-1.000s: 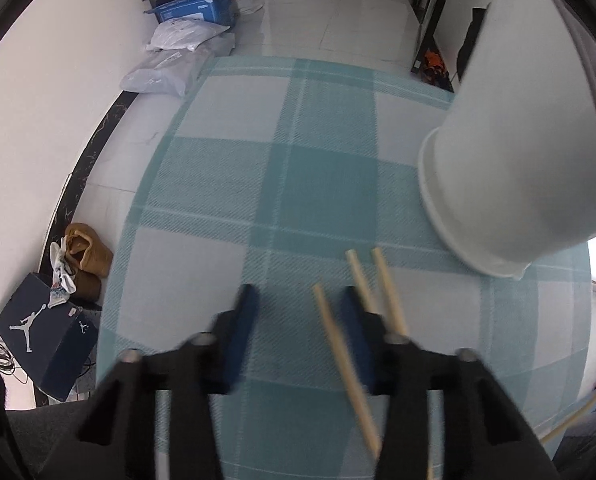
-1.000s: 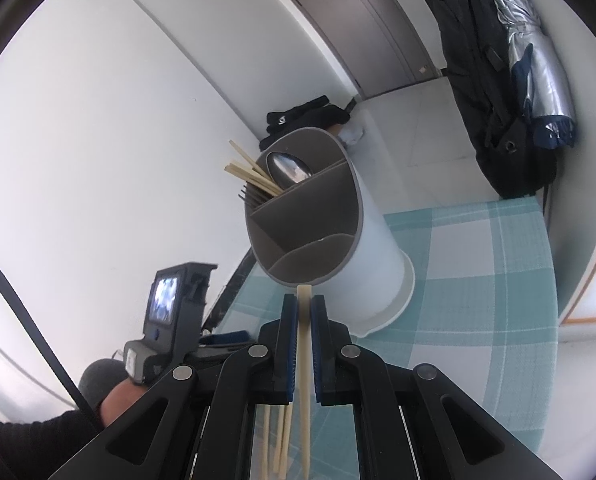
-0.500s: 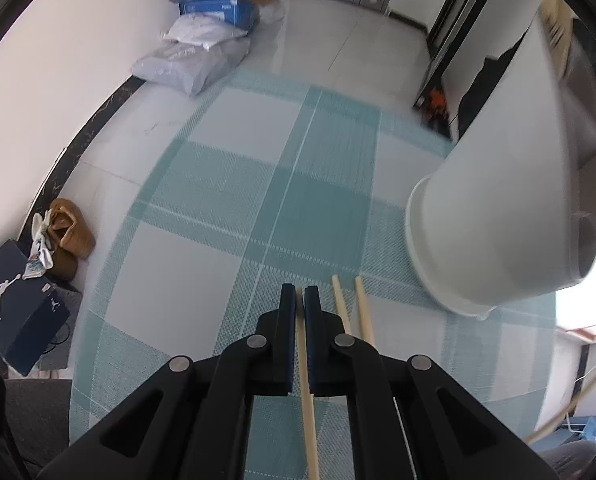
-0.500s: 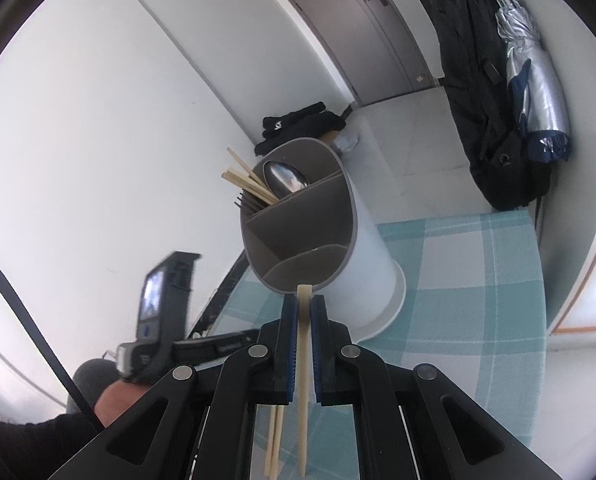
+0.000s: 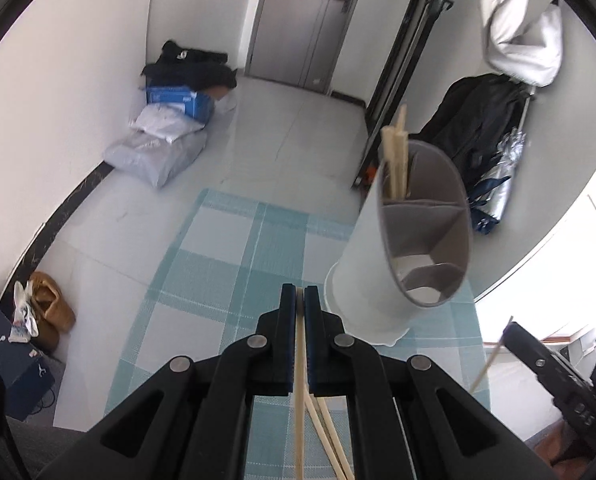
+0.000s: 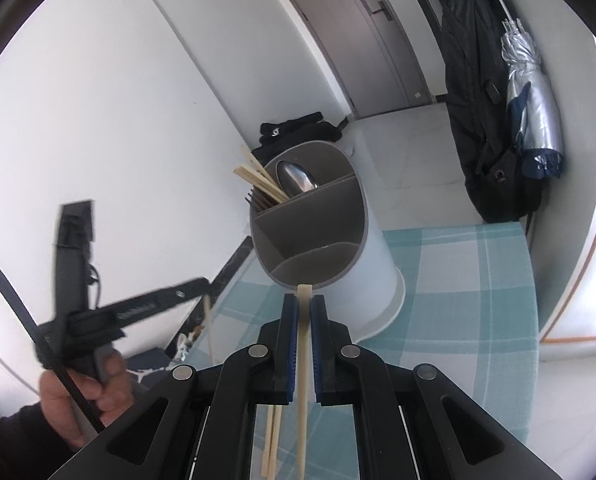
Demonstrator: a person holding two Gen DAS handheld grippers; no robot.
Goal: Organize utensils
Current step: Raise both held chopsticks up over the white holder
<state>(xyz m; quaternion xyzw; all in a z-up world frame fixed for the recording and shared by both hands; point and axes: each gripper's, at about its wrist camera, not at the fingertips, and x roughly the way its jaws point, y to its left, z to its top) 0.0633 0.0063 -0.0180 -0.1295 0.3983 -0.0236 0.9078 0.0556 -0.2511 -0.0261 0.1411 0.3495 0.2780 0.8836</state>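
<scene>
Both views are bright with soft daylight. In the left wrist view, strong glare from a window (image 5: 569,280) at 4 o'clock washes out detail. Shadows are weak. Fisheye distortion bends walls, with dark corners. In the right wrist view, the left gripper (image 6: 130,308) at 8 o'clock is motion-blurred.

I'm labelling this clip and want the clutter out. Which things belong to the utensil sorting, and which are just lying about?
Job:
- left gripper, shut on a chopstick
- right gripper, shut on another chopstick
- holder with spoon
- loose chopsticks on the cloth

Lying about:
- parcels
- shoebox
- jacket
- umbrella
</scene>
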